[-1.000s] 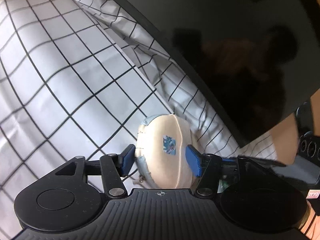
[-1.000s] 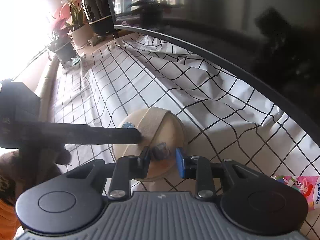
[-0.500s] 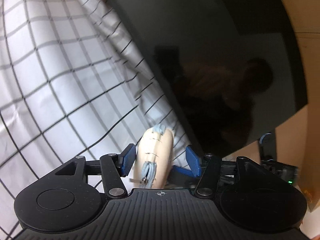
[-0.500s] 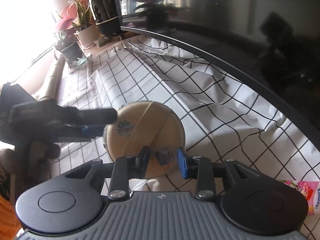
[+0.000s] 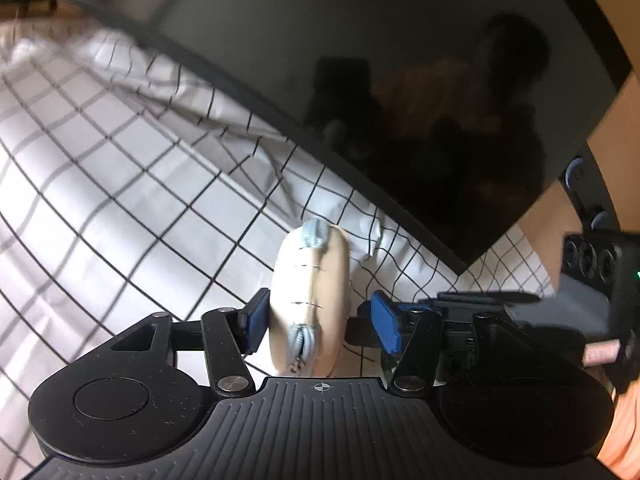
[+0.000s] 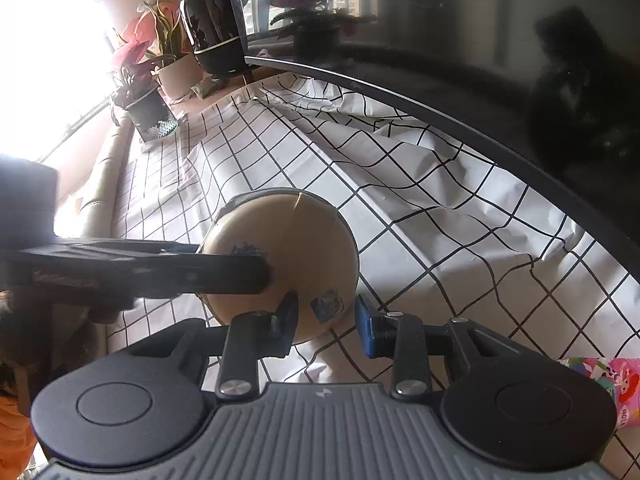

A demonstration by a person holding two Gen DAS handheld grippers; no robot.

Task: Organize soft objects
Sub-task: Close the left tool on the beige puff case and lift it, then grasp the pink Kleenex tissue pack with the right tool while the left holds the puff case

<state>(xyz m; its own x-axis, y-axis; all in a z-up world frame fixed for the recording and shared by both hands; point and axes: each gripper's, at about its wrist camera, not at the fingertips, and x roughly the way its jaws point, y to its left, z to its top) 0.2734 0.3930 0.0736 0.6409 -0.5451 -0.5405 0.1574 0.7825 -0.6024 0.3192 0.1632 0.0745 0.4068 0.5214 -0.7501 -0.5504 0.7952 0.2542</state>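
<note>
Left wrist view: my left gripper (image 5: 316, 322) stands wide, blue pads either side of the beige cup-shaped mask (image 5: 310, 296), seen edge-on with its blue strap ends showing. The left pad looks to touch it; the right pad stands clear, so I count no grip. Mask sits over the white grid-lined cloth (image 5: 120, 184), near the dark glossy screen (image 5: 400, 80). Right wrist view: my right gripper (image 6: 326, 318) is also wide, the mask's (image 6: 296, 240) lower rim between its pads; contact I cannot tell, as the left pad is in shadow. The left gripper (image 6: 256, 270) reaches in from the left, touching the mask's side. Potted plants (image 6: 148, 80) stand far back.
</note>
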